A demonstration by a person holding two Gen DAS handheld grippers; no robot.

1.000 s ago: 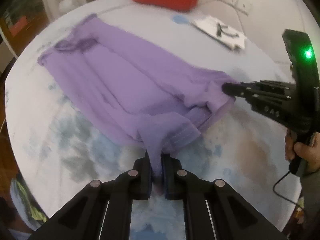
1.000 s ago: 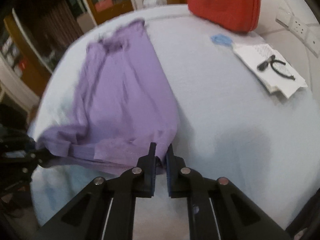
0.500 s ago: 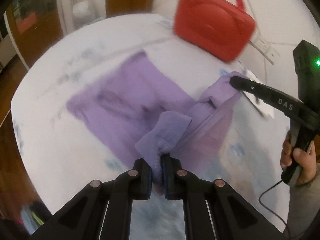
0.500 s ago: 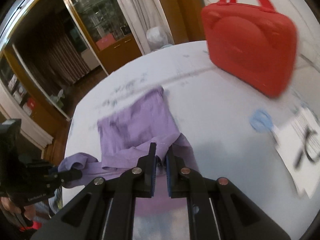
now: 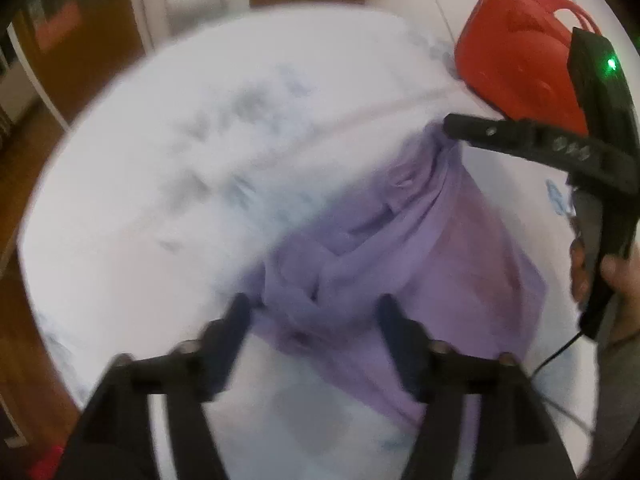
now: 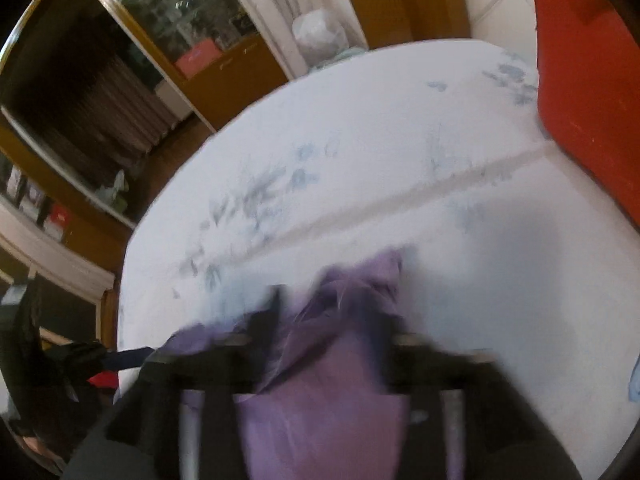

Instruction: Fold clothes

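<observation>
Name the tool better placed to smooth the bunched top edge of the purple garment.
Left. The left tool sits over the crumpled bunch of the purple garment, its jaws opening around it; the right tool is out at the far corner.

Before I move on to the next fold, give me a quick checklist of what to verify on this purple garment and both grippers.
1. Left gripper letting go: ok, its jaws are opening, the cloth lies between them but the pads are off it.
2. Right gripper letting go: ok, its jaws are opening with cloth between them.
3. Purple garment lying on the table: ok, none hangs over the edge in view.
4. Fold lying flat and neat: not ok, the cloth is bunched near the left gripper.
5. Edges lined up: cannot tell, the pictures are blurred.
6. Red case clear of the garment: ok, it stands beyond it.
</observation>
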